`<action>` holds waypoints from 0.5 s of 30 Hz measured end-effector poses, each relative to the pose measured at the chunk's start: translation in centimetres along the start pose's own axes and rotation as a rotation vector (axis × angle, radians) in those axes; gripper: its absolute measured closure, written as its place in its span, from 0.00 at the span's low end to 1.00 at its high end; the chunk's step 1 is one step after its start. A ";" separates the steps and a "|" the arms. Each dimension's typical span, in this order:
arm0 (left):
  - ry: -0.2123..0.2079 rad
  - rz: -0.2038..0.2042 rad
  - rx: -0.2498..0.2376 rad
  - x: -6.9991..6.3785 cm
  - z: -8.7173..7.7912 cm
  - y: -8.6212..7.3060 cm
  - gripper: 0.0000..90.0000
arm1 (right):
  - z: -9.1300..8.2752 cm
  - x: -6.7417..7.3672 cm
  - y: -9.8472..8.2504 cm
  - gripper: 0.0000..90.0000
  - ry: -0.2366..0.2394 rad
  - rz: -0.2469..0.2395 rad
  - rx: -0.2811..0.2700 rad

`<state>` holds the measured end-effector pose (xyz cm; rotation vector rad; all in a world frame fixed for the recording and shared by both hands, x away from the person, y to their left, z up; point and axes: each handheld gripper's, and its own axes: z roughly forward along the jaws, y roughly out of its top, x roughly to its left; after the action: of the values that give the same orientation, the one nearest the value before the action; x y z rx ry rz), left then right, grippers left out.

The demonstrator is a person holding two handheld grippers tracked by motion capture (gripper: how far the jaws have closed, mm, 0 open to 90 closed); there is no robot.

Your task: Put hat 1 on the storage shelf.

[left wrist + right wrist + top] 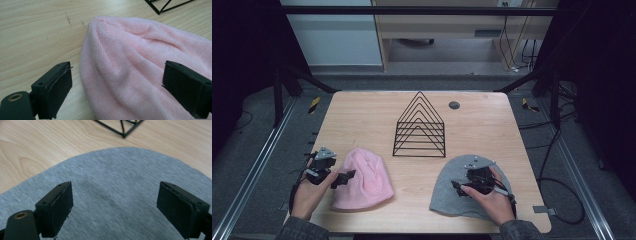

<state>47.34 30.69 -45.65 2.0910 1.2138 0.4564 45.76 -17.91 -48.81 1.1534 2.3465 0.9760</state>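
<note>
**Two beanies, two grippers, each hand lining up on its own hat**

So here the person is working both sides at once. The left gripper (343, 178) is sitting at the near-left of the wooden table (362, 107), pointing right at the pink beanie (364, 177), which is lying flat just beside it. In the left gripper view the jaws are standing wide apart with nothing pinched: one pad is hanging over bare wood, the other over the knit, so the hat's left edge (83, 62) is running right between them. The beanie's long axis is going from its opening at the near edge to its rounded crown on the far side.

The right gripper (458, 187) is hovering over the grey beanie (447, 192) at the near-right, with the hand on top of it. Its jaws are also spread wide and gripping nothing, both pads poised over grey fabric (112, 190). That view is a bit blurry, so I can't tell if they're touching the cloth.

The black wire rack (420, 127) is standing mid-table, farther away, between the two hats and apart from both.

My guess: each hand is nearest its own hat, so the next move is probably a pinch. The left needs to close on that edge; the right needs to gather a fold first, since it's over the middle.
</note>
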 end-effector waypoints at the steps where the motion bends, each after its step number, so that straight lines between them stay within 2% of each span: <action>1: -0.001 0.001 0.000 0.0 -0.1 0.0 0.09 | -0.1 -0.2 0.0 0.16 -0.006 0.007 0.003; 4: 0.000 -0.002 -0.004 0.0 -0.3 0.1 0.10 | -0.2 -0.6 -0.2 0.16 -0.018 0.016 0.002; 5: -0.014 -0.001 -0.021 0.1 -0.7 0.5 0.10 | -0.3 -0.6 -0.2 0.16 -0.019 0.018 0.002; 7: -0.014 0.001 -0.032 0.4 -0.9 1.2 0.09 | -0.4 -0.6 -0.2 0.16 -0.022 0.012 0.006; 11: -0.041 0.040 0.027 1.3 -0.4 2.9 0.09 | -0.6 -0.4 -0.3 0.16 -0.031 0.005 0.010; 13: -0.026 0.081 0.064 1.6 0.1 4.1 0.10 | -0.6 -0.4 -0.3 0.16 -0.033 0.005 0.005; 15: -0.057 0.093 0.076 1.9 0.5 5.1 0.12 | -0.6 -0.4 -0.2 0.16 -0.034 0.002 0.005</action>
<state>51.83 30.42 -42.57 2.2168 1.1205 0.3959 45.53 -18.63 -48.53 1.1659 2.3228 0.9444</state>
